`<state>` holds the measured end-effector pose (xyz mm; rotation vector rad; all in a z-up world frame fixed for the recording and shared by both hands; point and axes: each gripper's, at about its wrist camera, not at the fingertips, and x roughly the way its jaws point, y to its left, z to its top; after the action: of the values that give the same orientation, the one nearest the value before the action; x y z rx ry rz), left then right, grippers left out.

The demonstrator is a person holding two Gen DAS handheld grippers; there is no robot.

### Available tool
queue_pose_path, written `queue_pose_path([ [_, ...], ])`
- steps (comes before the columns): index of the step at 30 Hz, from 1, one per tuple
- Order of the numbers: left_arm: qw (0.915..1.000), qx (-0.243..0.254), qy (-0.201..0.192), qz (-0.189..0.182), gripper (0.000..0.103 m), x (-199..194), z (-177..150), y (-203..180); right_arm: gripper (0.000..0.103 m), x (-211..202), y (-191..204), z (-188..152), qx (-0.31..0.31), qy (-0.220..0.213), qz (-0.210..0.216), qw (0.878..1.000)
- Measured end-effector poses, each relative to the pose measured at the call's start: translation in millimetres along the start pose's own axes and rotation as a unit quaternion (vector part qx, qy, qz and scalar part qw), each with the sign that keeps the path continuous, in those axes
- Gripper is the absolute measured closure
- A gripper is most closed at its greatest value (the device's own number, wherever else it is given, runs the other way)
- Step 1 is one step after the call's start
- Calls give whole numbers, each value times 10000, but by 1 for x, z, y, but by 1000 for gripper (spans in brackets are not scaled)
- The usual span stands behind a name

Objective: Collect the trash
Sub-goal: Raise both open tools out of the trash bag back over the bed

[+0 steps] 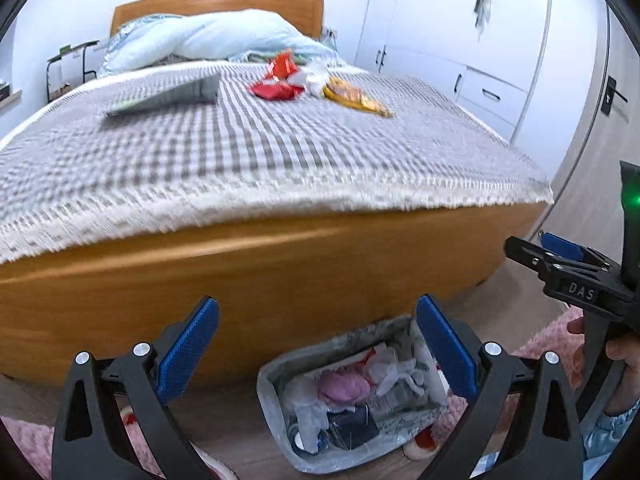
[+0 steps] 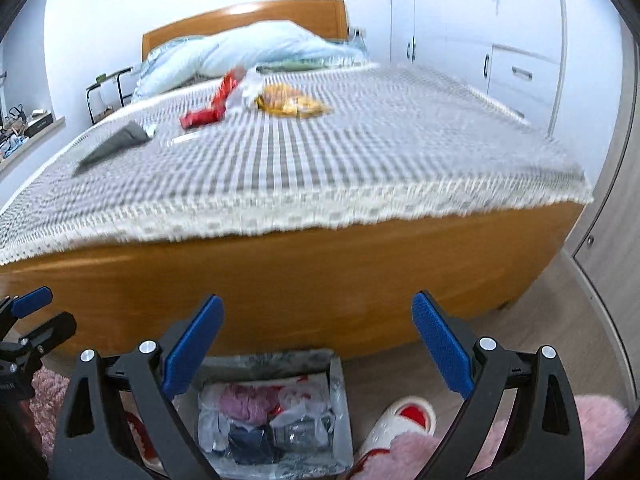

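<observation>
- Both the left gripper [image 1: 318,360] and the right gripper [image 2: 318,356] are hanging released and empty above the trash bin [image 1: 280,372], which is sitting on the floor against the foot of the bed [image 1: 280,268]
- The step looks like one between pickups
- Red wrappers [image 1: 276,90], a yellow snack bag [image 1: 354,98] and a grey packet [image 1: 168,96] are lying far up the bed from the bin
- Next, I judge, a gripper is needing to reach up over the footboard and close on one piece

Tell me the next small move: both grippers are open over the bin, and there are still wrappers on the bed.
Probably lift the right gripper up and forward toward the yellow wrapper, the nearest piece on its side of the bed. Both grippers are open and empty, the bin on the floor already holds trash, and red wrappers remain too.
</observation>
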<state>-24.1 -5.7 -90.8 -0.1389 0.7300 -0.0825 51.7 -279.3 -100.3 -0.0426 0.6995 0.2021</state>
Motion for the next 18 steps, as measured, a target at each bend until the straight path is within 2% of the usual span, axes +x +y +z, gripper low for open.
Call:
queue_pose_path([
  [7,9994,-214,-275,11,7,-14,23,14,12,-13,-2,20,5,-392,24,9992],
  [18,9961,-34,-854,212,8,-32,56,18,12,-24,-5,43,-88,-785,-107,9968],
])
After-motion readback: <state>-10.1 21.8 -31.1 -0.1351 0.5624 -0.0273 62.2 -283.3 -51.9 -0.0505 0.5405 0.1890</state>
